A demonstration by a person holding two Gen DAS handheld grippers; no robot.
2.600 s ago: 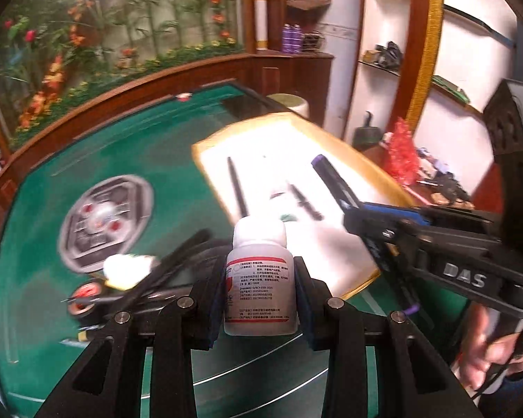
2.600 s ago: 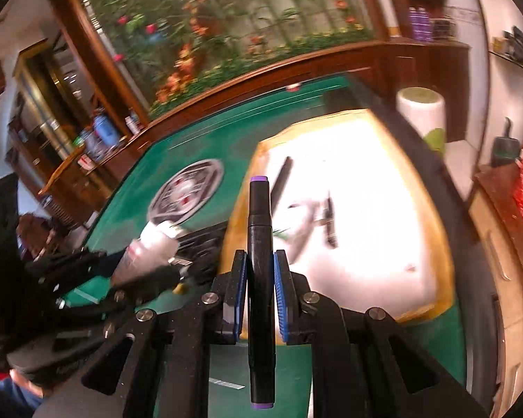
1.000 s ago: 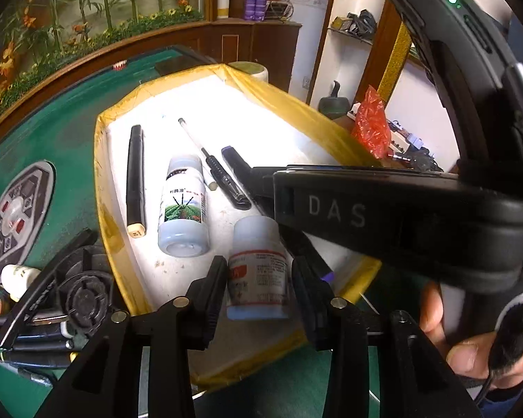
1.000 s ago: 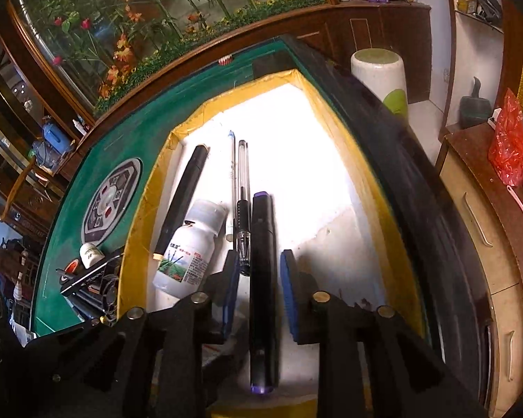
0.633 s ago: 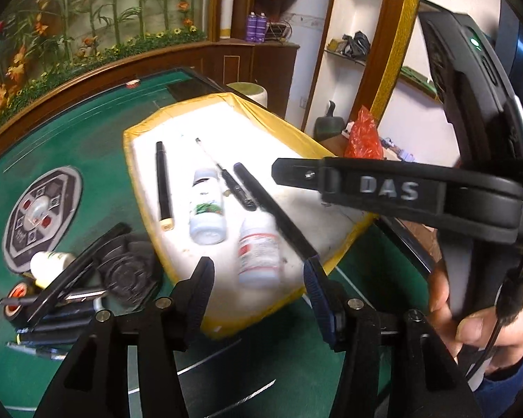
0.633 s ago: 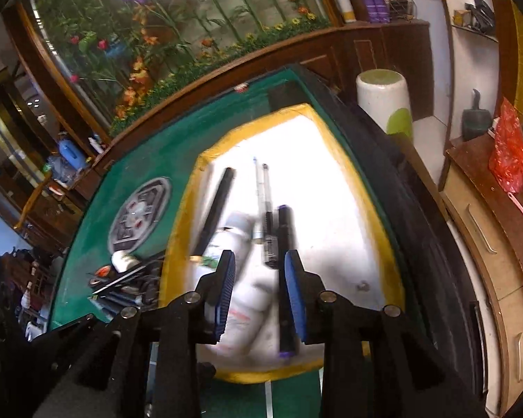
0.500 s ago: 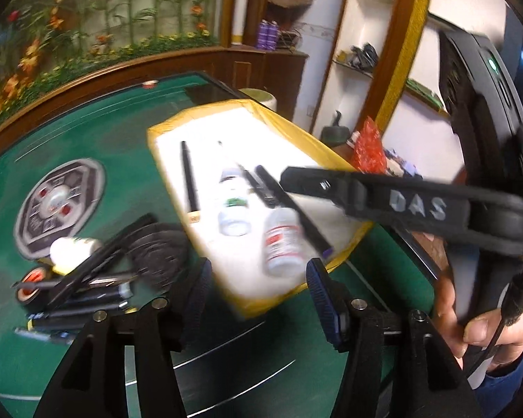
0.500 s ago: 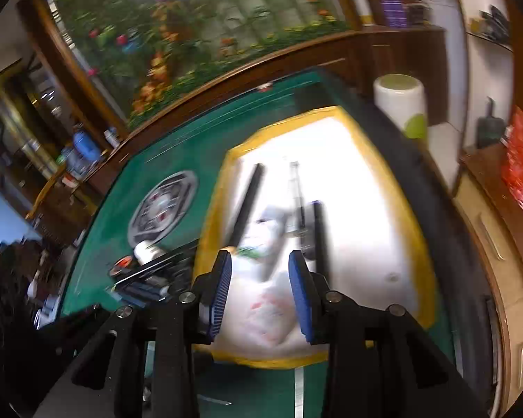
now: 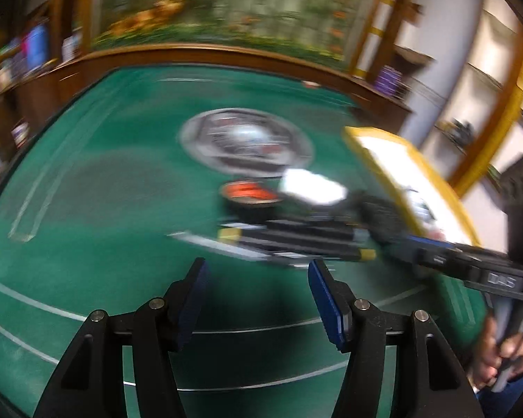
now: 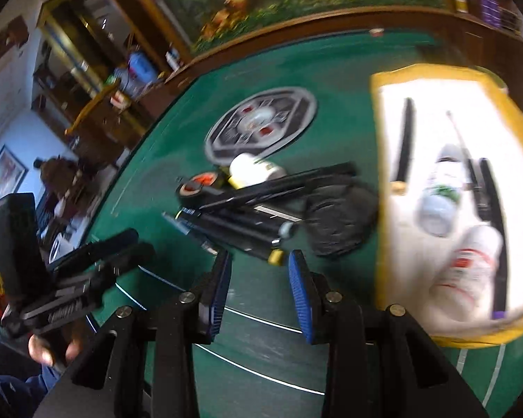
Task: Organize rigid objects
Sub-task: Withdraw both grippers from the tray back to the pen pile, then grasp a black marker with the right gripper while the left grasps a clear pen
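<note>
Left gripper (image 9: pixel 256 287): your jaws stand apart with only green felt between the blue pads; nothing is held.
Right gripper (image 10: pixel 259 287): your jaws stand a narrower way apart, also empty, with the yellow end of a pen just beyond the tips.
Where the work lies: the unsorted heap of black pens and markers (image 10: pixel 247 219) lies on the green felt table (image 9: pixel 97 188), beside a roll of black tape with an orange core (image 10: pixel 200 188), a small white bottle lying on its side (image 10: pixel 252 170) and a black round ribbed thing (image 10: pixel 338 223). The white tray with a yellow rim (image 10: pixel 378 188) lies just right of them.
In the tray: a long black pen (image 10: pixel 404 139), a thin pen, a white bottle with a green label (image 10: pixel 441 195), a white bottle with a red label (image 10: pixel 470 268) and a black marker with a purple end (image 10: pixel 497 237).
Handling: you should find the pens light, stiff and smooth, so they may roll or pivot; take one across its barrel near mid-length. The bottles look like rigid, light plastic; pinch across the body.
Caution: the pens lie touching and overlapping, so a grab may drag neighbours.
Changed since a second ago: you were clamped on the red-label bottle and the purple-ended marker over the tray; both lie released there now, and both your views have swung toward the heap.
</note>
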